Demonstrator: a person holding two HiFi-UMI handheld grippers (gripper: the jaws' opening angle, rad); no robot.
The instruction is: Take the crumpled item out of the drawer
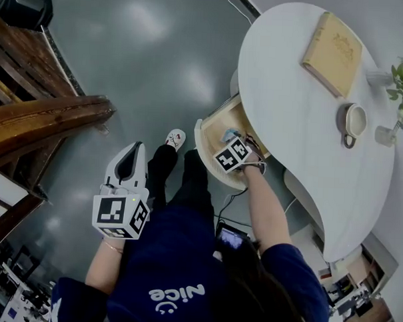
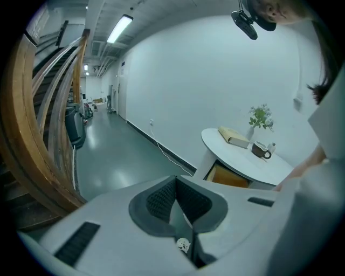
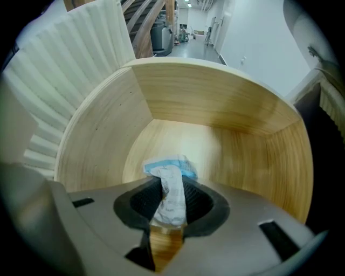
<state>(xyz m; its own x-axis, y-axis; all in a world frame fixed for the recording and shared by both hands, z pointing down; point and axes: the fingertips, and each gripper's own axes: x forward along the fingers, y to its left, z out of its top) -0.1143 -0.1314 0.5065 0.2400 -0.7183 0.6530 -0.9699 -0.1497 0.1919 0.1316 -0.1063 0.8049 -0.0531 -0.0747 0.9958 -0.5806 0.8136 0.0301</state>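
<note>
Both jaws of my right hand-held gripper (image 3: 171,200) pinch the crumpled wad (image 3: 170,177), drawer floor (image 3: 232,156) just below; left hand-held gripper (image 2: 178,204) is closed, empty. Next, I judge: lift straight up, grip firm.

Glossy grey floor (image 1: 146,54), wooden staircase (image 1: 50,114), white wall (image 2: 205,91)

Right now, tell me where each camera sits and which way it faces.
Head view: on the person's head, steeply down at white table, open drawer; arms, legs, left hand-held gripper, right hand-held gripper.
Left gripper view: on left hand-held gripper, facing hallway, table; shut jaws, hair.
Right gripper view: on right hand-held gripper, down into drawer; jaws grip crumpled item.
Shared: head and right gripper views show the drawer.
</note>
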